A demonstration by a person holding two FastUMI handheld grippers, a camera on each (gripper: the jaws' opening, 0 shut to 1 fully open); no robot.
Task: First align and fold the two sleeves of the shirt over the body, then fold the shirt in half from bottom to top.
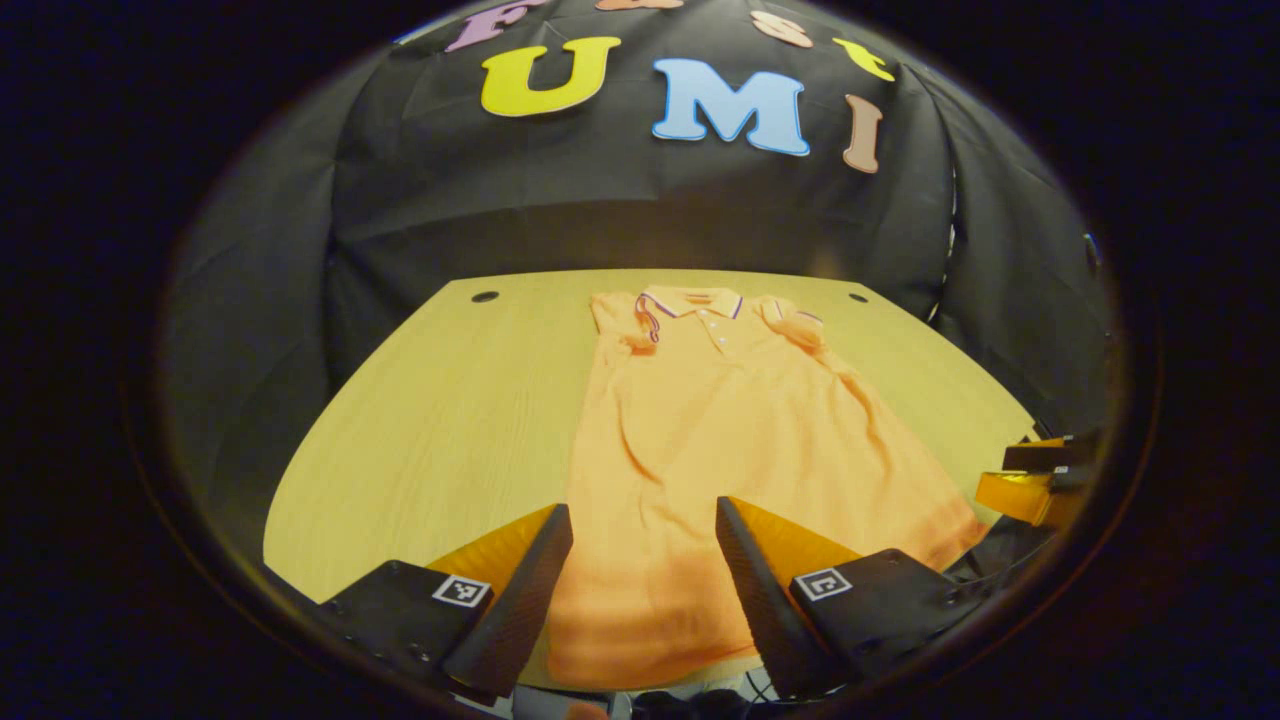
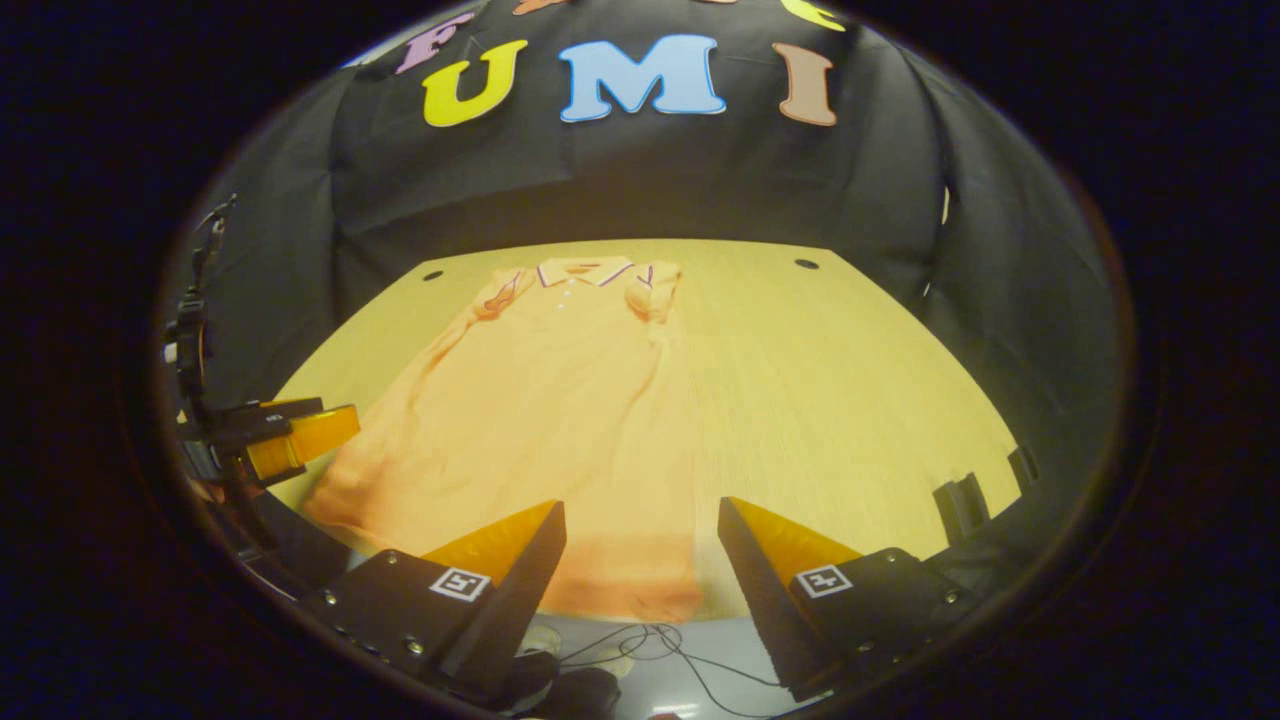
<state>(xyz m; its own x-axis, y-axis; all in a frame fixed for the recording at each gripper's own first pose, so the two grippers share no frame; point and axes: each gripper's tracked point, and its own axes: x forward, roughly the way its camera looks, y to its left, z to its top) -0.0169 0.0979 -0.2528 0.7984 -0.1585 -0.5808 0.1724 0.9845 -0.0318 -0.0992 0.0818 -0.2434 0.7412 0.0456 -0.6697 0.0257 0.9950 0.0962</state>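
Orange polo shirt (image 1: 740, 440) lies flat on the wooden table (image 1: 440, 420), collar (image 1: 692, 300) at the far edge toward the black booth wall, hem at the near edge at the bottom of the frame. In my left gripper view the shirt runs from upper centre down to lower centre, widening toward me; both short sleeves look already tucked in over the body near the collar, left one (image 1: 625, 325) and right one (image 1: 795, 325) bunched beside the placket. My left gripper (image 1: 640, 570) sits at the bottom centre, fingers spread wide apart, nothing between them but the hem area seen below; it grips nothing, and I can't tell if the tips touch the cloth. My other gripper's fingers show at the right edge of this view (image 1: 1030, 480), just off the shirt's lower right corner. In my right gripper view the shirt (image 2: 540, 420) sits left of centre, bare table (image 2: 820, 400) to the right. My right gripper (image 2: 640, 560) is at the bottom centre, also wide open and empty, over the hem's right end and the table edge. Some thin cable (image 2: 650, 640) lies on the floor below the table edge. The left gripper appears at the left edge (image 2: 290, 435), near the shirt's lower left corner.
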